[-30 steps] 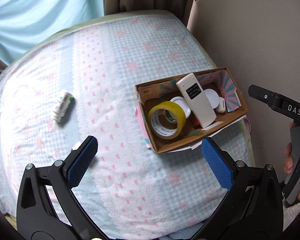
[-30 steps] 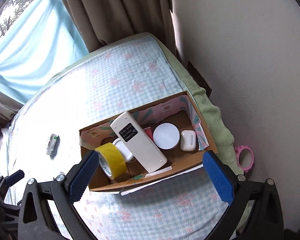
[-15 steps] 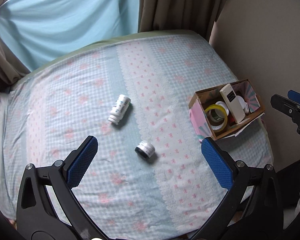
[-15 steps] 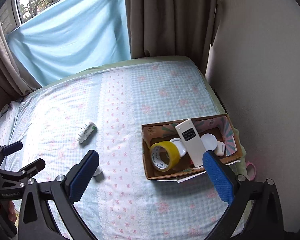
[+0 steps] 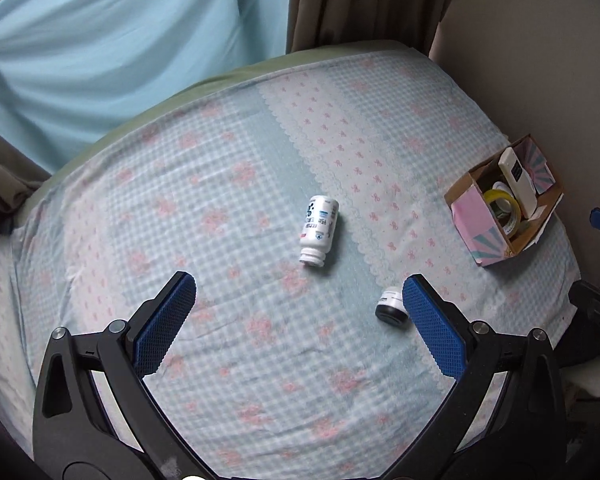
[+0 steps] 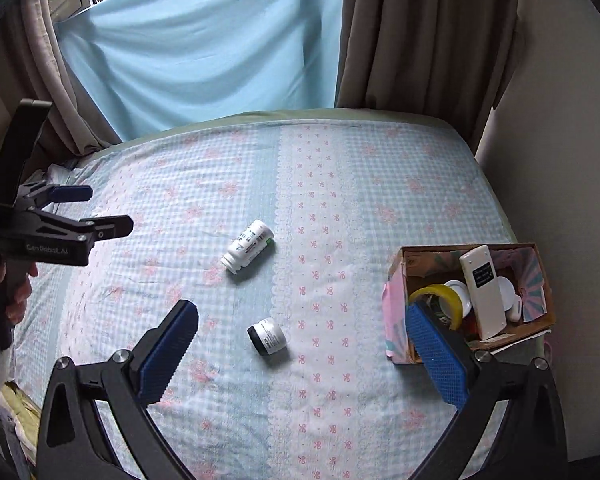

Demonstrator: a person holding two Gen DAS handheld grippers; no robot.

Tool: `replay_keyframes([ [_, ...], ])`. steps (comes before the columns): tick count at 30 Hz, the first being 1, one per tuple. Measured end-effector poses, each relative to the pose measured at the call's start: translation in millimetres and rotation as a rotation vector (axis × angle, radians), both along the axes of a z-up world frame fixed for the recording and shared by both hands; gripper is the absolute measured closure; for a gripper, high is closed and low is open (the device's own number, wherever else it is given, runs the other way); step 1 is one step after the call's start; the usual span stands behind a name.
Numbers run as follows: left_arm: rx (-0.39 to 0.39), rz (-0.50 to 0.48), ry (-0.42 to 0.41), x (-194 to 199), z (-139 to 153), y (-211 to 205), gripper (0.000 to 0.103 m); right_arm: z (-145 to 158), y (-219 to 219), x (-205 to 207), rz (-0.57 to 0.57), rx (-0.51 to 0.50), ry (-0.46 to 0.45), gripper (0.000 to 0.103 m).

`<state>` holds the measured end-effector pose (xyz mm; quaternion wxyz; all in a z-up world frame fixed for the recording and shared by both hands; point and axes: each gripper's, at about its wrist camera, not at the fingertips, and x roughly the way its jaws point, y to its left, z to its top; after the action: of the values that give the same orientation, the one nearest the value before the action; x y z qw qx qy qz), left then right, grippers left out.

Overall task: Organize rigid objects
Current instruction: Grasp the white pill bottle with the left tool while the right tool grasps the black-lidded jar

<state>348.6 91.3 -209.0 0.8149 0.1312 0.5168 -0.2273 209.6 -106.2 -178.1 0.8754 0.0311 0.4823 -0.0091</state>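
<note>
Two fisheye views look down on a bed (image 6: 340, 184) covered with a pale blue checked sheet patterned with pink bows.

In the left wrist view, the left gripper (image 5: 298, 314) fills the bottom of the frame, its blue-padded jaws spread wide and holding nothing. A white pill bottle (image 5: 318, 229) lies on its side near the centre of the frame, its neck pointing toward the camera. A small round jar (image 5: 390, 305) with a white body and black end lies lower right of centre, just beside the right-hand jaw pad as seen in the frame. A cardboard box (image 5: 476, 216) with pink and teal patterned sides sits at the right edge of the bed, well apart from the bottle and jar. Inside it are a roll of yellow tape (image 5: 504, 204) and a white remote control (image 5: 517, 181).

In the right wrist view, the right gripper (image 6: 302, 356) sits at the bottom, its jaws likewise wide open and empty. The pill bottle (image 6: 247, 251) lies at centre, the jar (image 6: 267, 337) below it, between the jaws in the picture but resting on the sheet. The box (image 6: 396, 312) is at lower right, with the tape (image 6: 440, 295) and remote (image 6: 483, 292) inside, alongside small white items. At the left edge, a hand (image 6: 14, 284) holds the left gripper (image 6: 100, 210). A light blue curtain (image 6: 204, 40) and brown drapes (image 6: 420, 32) hang behind the bed.
</note>
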Motion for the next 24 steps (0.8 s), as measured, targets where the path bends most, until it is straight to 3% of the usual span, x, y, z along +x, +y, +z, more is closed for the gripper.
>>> replay_keyframes([
  [9,0.077,-0.112,0.130,71,-95,-28,0.000,-84,41,31,0.155,0.011,0.094,0.000],
  [14,0.128,-0.165,0.228,100,-160,-62,0.000,-147,46,49,0.207,-0.012,0.258,0.001],
  [22,0.211,-0.217,0.308,137,-235,-102,0.004,-217,61,72,0.337,-0.085,0.423,0.009],
  [24,0.224,-0.223,0.320,143,-247,-108,0.008,-230,67,77,0.366,-0.108,0.449,0.017],
])
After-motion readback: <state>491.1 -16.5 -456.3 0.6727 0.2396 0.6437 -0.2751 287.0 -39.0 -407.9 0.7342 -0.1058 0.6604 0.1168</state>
